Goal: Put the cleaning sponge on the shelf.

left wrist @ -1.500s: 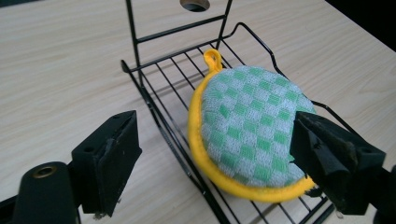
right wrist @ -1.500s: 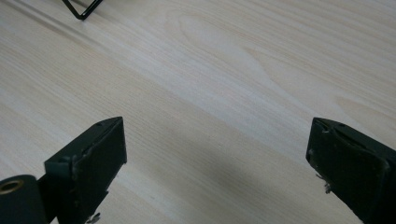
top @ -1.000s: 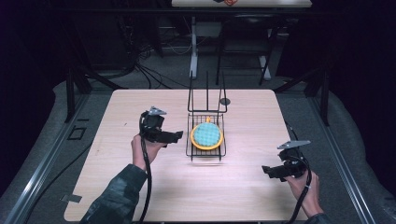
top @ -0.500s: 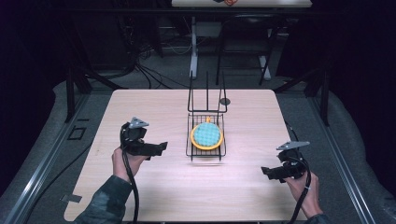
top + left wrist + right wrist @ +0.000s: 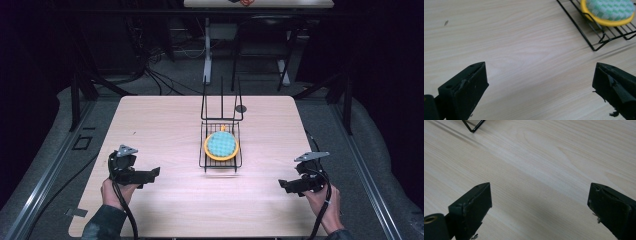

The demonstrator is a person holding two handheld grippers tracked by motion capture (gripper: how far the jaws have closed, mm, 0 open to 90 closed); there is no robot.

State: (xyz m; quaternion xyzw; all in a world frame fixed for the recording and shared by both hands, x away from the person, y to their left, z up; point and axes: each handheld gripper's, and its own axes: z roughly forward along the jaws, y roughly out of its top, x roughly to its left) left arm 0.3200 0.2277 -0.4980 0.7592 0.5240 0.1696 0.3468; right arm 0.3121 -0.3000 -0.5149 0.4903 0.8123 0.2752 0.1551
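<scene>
The left gripper (image 5: 150, 173) has drawn back from beside the wire rack (image 5: 220, 159) toward the near left of the table (image 5: 160, 120); its jaws stand wide apart, holding nothing. The right gripper (image 5: 286, 186) stays at the near right, jaws likewise spread and empty. The yellow-rimmed plate (image 5: 221, 145) with its green checked face lies flat in the rack, mid-table. I judge the placing finished and both hands retiring. The left gripper view shows the rack's corner (image 5: 596, 45) and the plate's rim (image 5: 607, 22) up close; the high view alone shows the rack's upright back.
</scene>
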